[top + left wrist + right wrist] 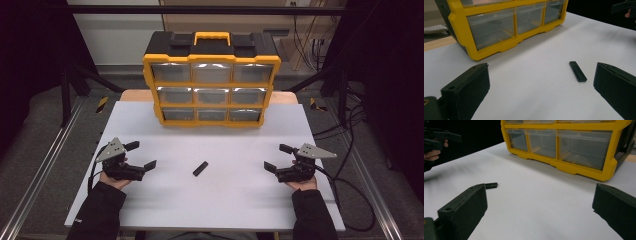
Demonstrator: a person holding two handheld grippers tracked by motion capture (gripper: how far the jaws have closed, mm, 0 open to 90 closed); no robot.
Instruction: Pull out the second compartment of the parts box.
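Note:
A small flat black bar (200, 168) lies on the white table top (215, 200), midway between both hands. In the left gripper view the black bar (578, 71) rests ahead, closer to the right-hand jaw. My left gripper (141, 155) hovers at the table's left, open, with nothing between its jaws. At the table's right my right gripper (278, 158) is open too and holds nothing. The right gripper view catches one end of the black bar (491, 185) behind the left-hand jaw. A yellow and black drawer organiser (211, 80) with clear drawers stands at the back.
The drawer organiser (506, 27) has a yellow carry handle (212, 37) on top, and its clear drawers (584, 145) are pushed in. Black cables (350, 185) trail off the table's right side. Metal rails (30, 190) run along both sides of the table.

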